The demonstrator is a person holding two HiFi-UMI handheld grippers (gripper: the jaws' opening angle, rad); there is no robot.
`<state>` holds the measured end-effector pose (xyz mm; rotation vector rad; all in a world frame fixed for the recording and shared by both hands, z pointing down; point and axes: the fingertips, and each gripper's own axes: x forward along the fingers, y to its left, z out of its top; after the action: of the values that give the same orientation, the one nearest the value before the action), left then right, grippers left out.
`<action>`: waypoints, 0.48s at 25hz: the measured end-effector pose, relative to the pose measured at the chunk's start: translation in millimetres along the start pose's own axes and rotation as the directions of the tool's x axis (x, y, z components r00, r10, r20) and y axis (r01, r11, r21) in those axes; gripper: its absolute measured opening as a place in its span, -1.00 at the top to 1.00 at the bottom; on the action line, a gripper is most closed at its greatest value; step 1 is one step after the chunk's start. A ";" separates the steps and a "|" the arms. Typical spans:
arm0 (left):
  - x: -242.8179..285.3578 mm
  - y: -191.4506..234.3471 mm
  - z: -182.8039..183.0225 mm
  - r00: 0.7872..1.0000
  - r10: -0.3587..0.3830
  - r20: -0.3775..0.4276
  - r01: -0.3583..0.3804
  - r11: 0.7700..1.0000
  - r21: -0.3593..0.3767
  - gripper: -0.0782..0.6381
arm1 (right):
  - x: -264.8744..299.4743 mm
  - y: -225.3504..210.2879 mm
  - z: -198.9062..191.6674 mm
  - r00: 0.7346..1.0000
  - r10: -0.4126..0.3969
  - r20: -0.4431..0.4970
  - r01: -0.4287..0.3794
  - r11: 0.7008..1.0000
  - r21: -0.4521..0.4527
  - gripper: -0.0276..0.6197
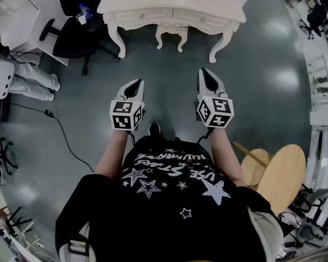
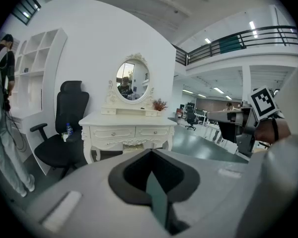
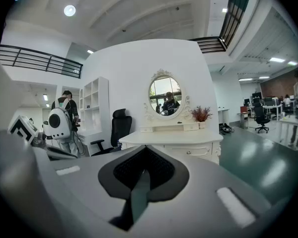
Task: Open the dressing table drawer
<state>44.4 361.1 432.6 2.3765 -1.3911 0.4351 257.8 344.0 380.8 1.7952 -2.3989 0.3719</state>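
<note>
left gripper [image 1: 134, 86] jaws pressed together, empty; my right gripper [image 1: 208, 76] likewise. white dressing table [image 1: 169, 1] well ahead of me, drawers [image 1: 201, 20] closed.

Three views
Head camera looks steeply down; gripper cameras face forward; all share the distant dressing table [image 1: 172, 5].

The dressing table [image 1: 172, 7] stands against the wall [image 2: 89, 43], an office chair [image 1: 76, 37] beside its left end.
</note>
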 end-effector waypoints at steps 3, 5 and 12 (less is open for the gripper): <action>1.0 2.7 4.0 1.000 -0.001 0.017 0.001 1.000 0.003 0.78 | 3.2 1.4 1.2 1.000 -0.001 0.001 0.001 1.000 -0.011 0.83; 1.9 5.0 7.3 1.000 -0.003 0.027 0.003 1.000 0.002 0.78 | 5.9 2.5 2.1 1.000 -0.001 -0.001 0.001 1.000 -0.016 0.83; 8.0 13.3 8.5 1.000 -0.006 0.028 0.006 1.000 -0.009 0.78 | 13.6 5.3 -2.1 1.000 0.002 -0.026 -0.002 1.000 -0.026 0.83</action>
<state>37.2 345.2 430.4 2.3875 -1.3951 0.3946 248.8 333.4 385.4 1.7662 -2.3767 0.3607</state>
